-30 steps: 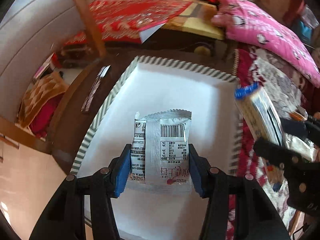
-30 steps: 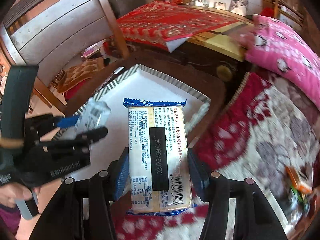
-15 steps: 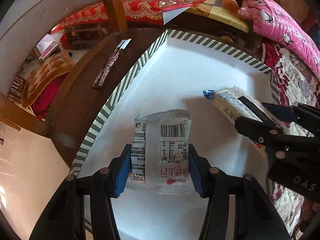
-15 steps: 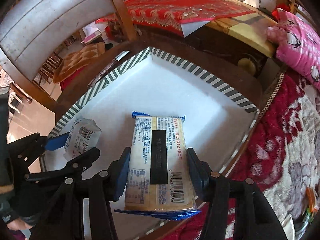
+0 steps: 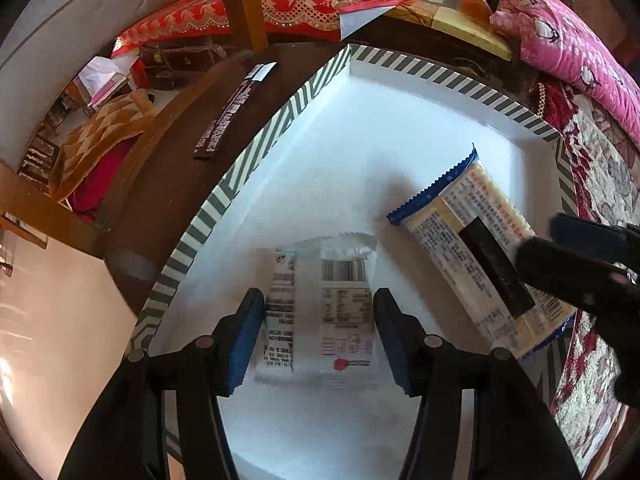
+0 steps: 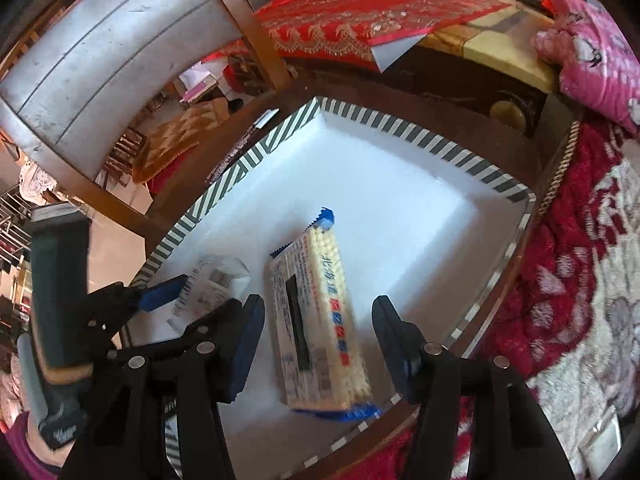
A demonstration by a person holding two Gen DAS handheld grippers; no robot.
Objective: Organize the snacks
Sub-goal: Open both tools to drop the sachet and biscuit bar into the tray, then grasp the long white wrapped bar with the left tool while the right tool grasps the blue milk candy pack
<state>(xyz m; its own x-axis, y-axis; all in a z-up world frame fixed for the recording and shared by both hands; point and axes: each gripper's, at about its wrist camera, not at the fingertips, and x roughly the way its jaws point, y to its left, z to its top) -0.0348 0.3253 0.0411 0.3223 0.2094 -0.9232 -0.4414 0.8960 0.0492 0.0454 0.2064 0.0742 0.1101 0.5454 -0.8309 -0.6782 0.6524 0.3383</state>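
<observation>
While both grippers are hanging over the white box with the striped rim [image 5: 224, 196], the two snacks are lying inside it. In the left wrist view the left gripper [image 5: 319, 334] is standing at lower centre with its jaws just having been opening; the white snack packet [image 5: 320, 312] is sitting between the blue pads [image 5: 246, 340], blurred, and the pads are no longer pressing on it as far as the frame shows. The yellow cracker pack [image 5: 476, 256] with blue ends is lying at the right of that frame, partly under the right gripper's black fingers. In the right wrist view the right gripper [image 6: 318, 344] is also parted, jaws having just been widening, with clear gaps on both sides of the cracker pack [image 6: 320, 320], which is resting tilted on its edge near the box's lower rim [image 6: 472, 312]. A black strip [image 5: 228, 116] is lying on the dark wooden table [image 5: 168, 184], upper left, beside the box.
</observation>
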